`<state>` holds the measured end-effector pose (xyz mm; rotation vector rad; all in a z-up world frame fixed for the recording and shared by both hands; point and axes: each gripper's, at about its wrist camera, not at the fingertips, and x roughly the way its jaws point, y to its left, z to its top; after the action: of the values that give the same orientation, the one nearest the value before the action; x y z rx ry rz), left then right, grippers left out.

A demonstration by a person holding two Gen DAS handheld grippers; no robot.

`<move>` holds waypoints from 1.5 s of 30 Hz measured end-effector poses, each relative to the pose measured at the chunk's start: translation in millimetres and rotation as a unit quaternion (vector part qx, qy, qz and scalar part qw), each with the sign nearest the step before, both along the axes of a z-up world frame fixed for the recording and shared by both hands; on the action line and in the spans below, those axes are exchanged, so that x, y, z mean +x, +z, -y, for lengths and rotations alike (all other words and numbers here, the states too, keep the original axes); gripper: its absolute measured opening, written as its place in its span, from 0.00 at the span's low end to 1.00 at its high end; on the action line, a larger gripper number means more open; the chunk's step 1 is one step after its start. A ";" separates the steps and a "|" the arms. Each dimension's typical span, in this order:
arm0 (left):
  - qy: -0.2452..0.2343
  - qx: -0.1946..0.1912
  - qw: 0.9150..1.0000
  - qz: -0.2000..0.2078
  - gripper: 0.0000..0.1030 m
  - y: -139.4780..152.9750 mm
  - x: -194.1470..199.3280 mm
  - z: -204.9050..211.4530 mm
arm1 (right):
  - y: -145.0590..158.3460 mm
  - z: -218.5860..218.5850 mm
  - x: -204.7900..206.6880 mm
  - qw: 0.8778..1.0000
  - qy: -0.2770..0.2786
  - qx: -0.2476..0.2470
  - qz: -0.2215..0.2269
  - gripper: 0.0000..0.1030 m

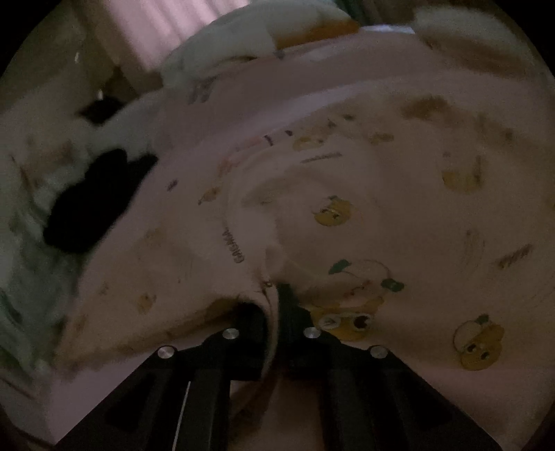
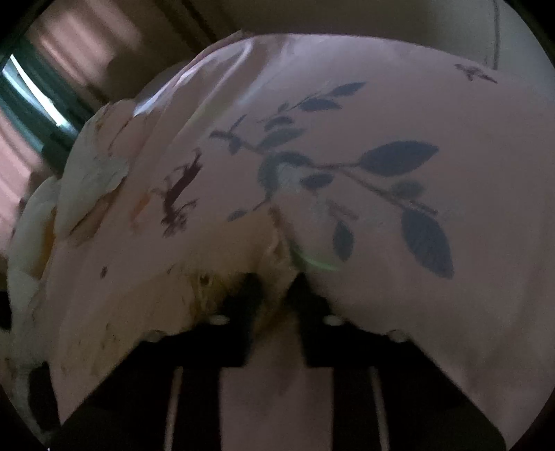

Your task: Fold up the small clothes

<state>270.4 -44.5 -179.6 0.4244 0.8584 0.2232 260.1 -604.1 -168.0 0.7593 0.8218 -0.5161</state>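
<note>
— Across the whole bed lies a pink sheet [image 2: 451, 312] with dark leaves and a bird printed on it. Do you see it also?

— Yes. It fills almost all of the right wrist view. And on top of it, in the left wrist view, is spread the small garment [image 1: 347, 208], pale pink with yellow cartoon faces. It covers most of that picture.

— What more is on the bed?

— At the far edge some white and orange cloth [image 1: 263, 31] is piled, and to the left a black thing [image 1: 90, 204] lies on white fabric. Both are blurred; I cannot say what they are.

— And the hands?

— No hand shows, only the two tools. The left gripper [image 1: 274, 301] points down at the garment and its jaws are closed together. A hem or seam of the pale cloth runs between the black fingers [image 1: 295, 312], so it has this edge pinched.

— The right one?

— The right gripper [image 2: 277, 288] is nearly closed too. A bunched fold of pale cloth with a yellowish patch [image 2: 204, 281] stands up between its dark fingers [image 2: 248, 295] and they press on it. It looks like the same garment, lifted a little over the sheet, but the picture is dim and blurred there.
</note>
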 end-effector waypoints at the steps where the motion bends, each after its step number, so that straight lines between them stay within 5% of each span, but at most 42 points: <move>1: 0.000 0.017 1.000 -0.001 0.00 -1.7 -0.6 3.2 | -0.4 -1.7 -0.1 1.000 -0.003 0.004 0.008 0.10; 4: -0.002 0.030 1.000 -0.002 0.00 -3.6 -1.4 4.1 | 3.3 -8.3 2.1 1.000 -0.003 -0.008 0.014 0.08; 9: -0.002 -0.091 0.996 0.002 0.00 12.0 0.4 -26.4 | 19.1 -3.4 -2.9 0.998 0.019 0.007 0.051 0.07; 14: -0.002 -0.062 0.998 0.001 0.00 11.0 3.1 -18.0 | 47.0 -24.2 -1.1 0.996 0.050 -0.003 0.075 0.07; 19: -0.003 -0.102 0.995 0.002 0.00 12.9 -2.3 -28.0 | 78.0 -71.0 14.8 0.989 0.112 -0.019 0.097 0.06; 23: 0.001 -0.077 0.997 0.002 0.00 10.5 -2.1 -16.2 | 104.0 -122.5 30.0 0.976 0.179 -0.030 0.122 0.06; 25: -0.002 -0.101 0.995 0.001 0.00 11.7 -2.9 -21.9 | 111.1 -144.2 35.2 0.969 0.205 -0.025 0.134 0.06; 31: -0.007 -0.280 0.960 0.002 0.00 18.3 -4.7 -71.6 | 123.8 -226.2 63.9 0.944 0.292 -0.019 0.154 0.05; 40: -0.009 -0.396 0.918 0.002 0.00 13.1 -7.7 -95.0 | 109.5 -348.4 113.5 0.916 0.375 0.015 0.138 0.05; 45: -0.007 -0.430 0.903 0.003 0.00 12.1 -7.4 -102.6 | 99.2 -418.2 133.1 0.895 0.421 0.058 0.136 0.06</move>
<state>263.0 58.1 -167.6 -0.4003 0.8610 -0.1792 393.1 -185.9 -68.8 0.4968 0.8347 0.4135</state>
